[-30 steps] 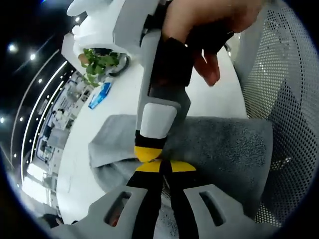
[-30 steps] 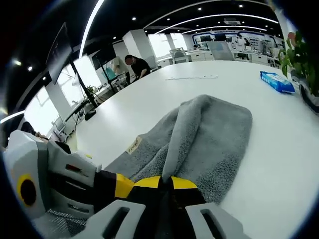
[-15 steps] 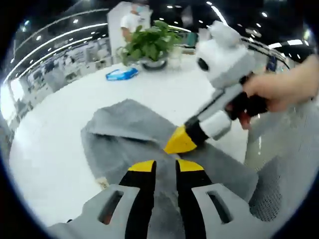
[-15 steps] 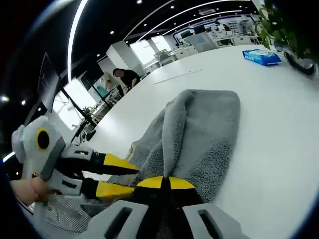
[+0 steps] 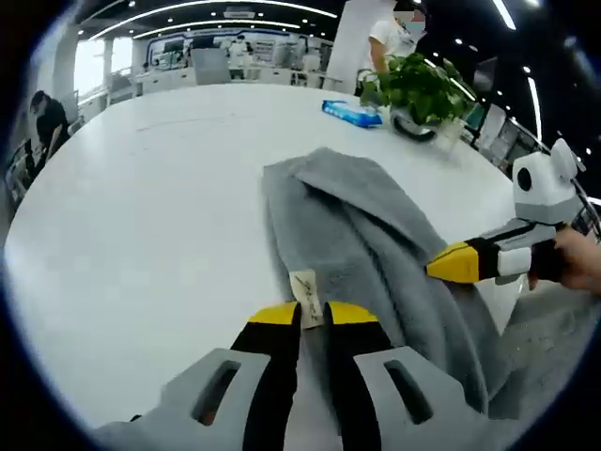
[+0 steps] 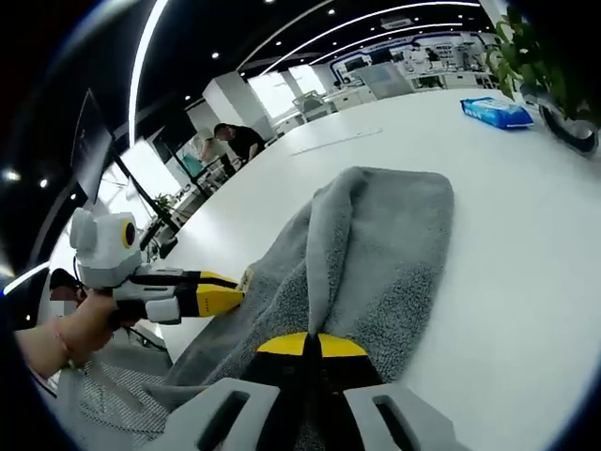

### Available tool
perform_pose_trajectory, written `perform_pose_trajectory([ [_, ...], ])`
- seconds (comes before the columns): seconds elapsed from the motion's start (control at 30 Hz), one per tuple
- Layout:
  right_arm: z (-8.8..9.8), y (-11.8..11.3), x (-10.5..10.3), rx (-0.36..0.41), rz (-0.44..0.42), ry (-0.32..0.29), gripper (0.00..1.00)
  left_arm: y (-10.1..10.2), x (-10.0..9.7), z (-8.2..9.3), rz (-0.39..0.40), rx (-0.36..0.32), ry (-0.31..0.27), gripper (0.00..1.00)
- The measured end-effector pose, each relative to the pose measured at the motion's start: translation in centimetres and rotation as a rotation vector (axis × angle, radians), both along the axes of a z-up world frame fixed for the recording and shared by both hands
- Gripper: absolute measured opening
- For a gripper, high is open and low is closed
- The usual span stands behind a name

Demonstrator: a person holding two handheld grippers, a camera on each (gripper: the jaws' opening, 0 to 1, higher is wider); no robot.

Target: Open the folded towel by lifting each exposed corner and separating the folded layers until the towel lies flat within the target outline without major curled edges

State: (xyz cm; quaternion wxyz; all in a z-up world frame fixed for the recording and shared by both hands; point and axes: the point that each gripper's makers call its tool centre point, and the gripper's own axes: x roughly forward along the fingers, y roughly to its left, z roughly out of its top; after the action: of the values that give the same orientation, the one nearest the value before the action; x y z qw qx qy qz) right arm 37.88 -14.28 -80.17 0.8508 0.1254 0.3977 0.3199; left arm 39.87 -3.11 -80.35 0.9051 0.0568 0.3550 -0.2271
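Note:
A grey towel [image 5: 366, 225] lies bunched and folded on the white table [image 5: 141, 207]. My left gripper [image 5: 313, 315] is at the towel's near edge, its yellow jaws shut on the edge with the small label [image 5: 305, 296] between them. In the right gripper view it [image 6: 225, 291] comes in from the left, on the towel [image 6: 394, 244] edge. My right gripper [image 6: 307, 344] is shut on a raised ridge of the towel. In the left gripper view it [image 5: 451, 265] enters from the right with a hand behind it, pinching a fold on the towel's right side.
A potted plant [image 5: 423, 89] and a blue packet [image 5: 355, 113] stand at the table's far side; the packet [image 6: 498, 111] shows in the right gripper view too. A white mesh chair [image 6: 103, 413] is by the near table edge. People stand at desks in the background.
My left gripper has gone from beside the right gripper to the towel's labelled edge and closed there. The right gripper keeps its hold on the ridge.

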Motion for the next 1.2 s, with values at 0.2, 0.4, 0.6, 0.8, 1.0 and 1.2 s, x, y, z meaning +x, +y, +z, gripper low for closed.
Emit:
perform_pose_trajectory([
  [0.2, 0.0, -0.1, 0.0, -0.004, 0.001, 0.001, 0.0, 0.2, 0.0, 0.2, 0.002, 0.011, -0.008, 0.02],
  [0.4, -0.2, -1.1, 0.3, -0.055, -0.006, -0.014, 0.0, 0.5, 0.2, 0.4, 0.021, 0.001, -0.011, 0.02],
  [0.6, -0.3, -3.0, 0.9, -0.09, -0.044, -0.021, 0.0, 1.1, 0.3, 0.5, 0.036, 0.01, -0.007, 0.01],
  [0.8, -0.3, -4.2, 1.2, -0.129, -0.069, -0.031, 0.0, 2.3, 0.5, 0.2, 0.081, 0.025, 0.003, 0.01],
  [1.0, -0.9, -6.3, 1.5, -0.217, -0.083, -0.044, 0.0, 3.2, 0.6, 0.2, 0.095, 0.073, -0.006, 0.01],
  [1.2, -1.6, -8.7, 1.5, -0.476, 0.007, -0.13, 0.0, 3.8, 0.5, -0.3, 0.054, 0.195, -0.022, 0.01],
])
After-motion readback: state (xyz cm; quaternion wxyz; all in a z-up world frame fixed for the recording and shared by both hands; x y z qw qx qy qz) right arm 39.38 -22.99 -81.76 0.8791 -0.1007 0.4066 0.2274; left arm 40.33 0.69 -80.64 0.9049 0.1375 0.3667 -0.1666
